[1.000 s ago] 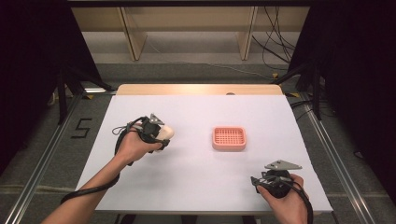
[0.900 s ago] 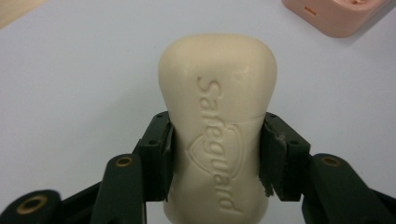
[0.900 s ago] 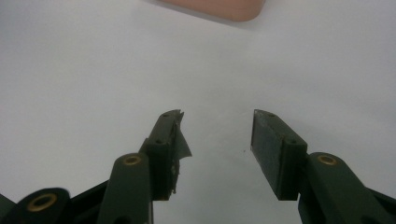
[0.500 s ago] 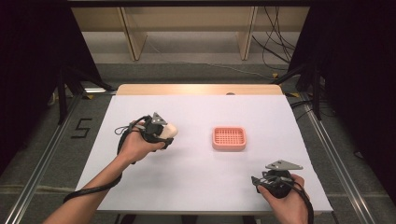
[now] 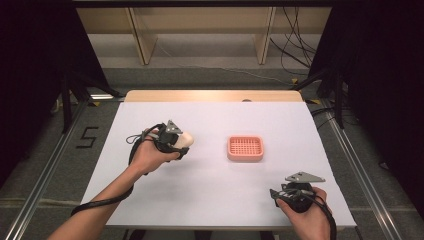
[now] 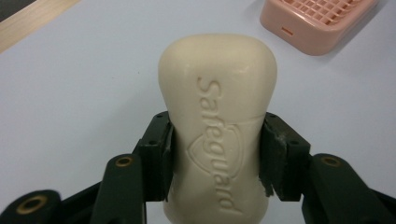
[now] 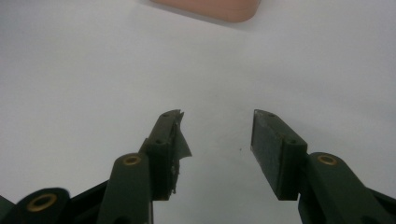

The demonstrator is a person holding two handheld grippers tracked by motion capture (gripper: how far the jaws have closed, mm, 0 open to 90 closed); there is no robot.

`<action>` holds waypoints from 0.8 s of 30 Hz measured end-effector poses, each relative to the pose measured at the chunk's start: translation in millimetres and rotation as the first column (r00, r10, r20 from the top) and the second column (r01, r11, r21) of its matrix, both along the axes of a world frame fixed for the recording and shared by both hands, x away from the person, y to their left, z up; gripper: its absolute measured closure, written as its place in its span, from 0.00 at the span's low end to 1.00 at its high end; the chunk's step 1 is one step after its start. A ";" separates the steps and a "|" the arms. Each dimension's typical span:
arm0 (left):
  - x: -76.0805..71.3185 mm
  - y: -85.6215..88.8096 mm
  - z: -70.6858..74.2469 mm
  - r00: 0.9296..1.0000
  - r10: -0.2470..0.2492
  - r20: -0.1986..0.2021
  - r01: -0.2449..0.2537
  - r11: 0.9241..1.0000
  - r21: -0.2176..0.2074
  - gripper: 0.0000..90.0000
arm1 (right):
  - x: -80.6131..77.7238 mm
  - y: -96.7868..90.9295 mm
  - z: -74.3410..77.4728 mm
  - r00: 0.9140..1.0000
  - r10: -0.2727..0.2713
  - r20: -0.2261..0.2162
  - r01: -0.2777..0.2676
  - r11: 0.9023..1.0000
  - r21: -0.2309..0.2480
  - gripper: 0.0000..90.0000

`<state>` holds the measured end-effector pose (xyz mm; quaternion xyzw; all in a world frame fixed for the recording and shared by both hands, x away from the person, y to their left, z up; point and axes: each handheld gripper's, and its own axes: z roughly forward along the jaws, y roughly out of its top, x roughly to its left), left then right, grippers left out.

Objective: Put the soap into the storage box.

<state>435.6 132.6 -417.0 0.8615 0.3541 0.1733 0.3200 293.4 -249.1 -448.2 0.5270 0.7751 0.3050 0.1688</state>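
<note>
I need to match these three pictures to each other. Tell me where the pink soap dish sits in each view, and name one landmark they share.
High view: the pink soap dish sits right of centre on the white table.
Left gripper view: top right corner, beyond the soap bar clamped in the left gripper.
Right gripper view: its near edge at the top, cut off by the frame.
Shared landmark: the white table surface.

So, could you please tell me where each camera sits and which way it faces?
High view: above the person's table edge, looking forward and down at the table; forearms, left gripper, right gripper.
Left gripper view: on that gripper, along its fingers clamping the soap bar.
Right gripper view: looks along open fingers at bare table.
All three share the pink soap dish.
</note>
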 end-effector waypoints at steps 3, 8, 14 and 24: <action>0.1 -3.0 0.5 1.000 -0.004 0.006 0.004 1.000 -0.011 0.55 | 1.1 -1.5 -0.2 1.000 0.018 0.014 -0.018 1.000 0.002 0.59; 1.3 -5.6 1.2 1.000 -0.016 0.013 0.017 1.000 -0.001 0.55 | -1.3 -2.2 0.7 1.000 -0.006 -0.004 0.006 1.000 -0.006 0.59; 2.5 -9.7 2.4 0.999 -0.036 0.020 0.036 0.999 -0.012 0.55 | -3.6 -4.6 0.6 1.000 -0.004 0.002 0.004 1.000 -0.013 0.59; 3.6 -16.0 2.5 0.999 -0.045 0.025 0.045 0.999 -0.015 0.55 | -6.1 -7.1 0.1 1.000 -0.009 0.002 0.009 1.000 -0.011 0.59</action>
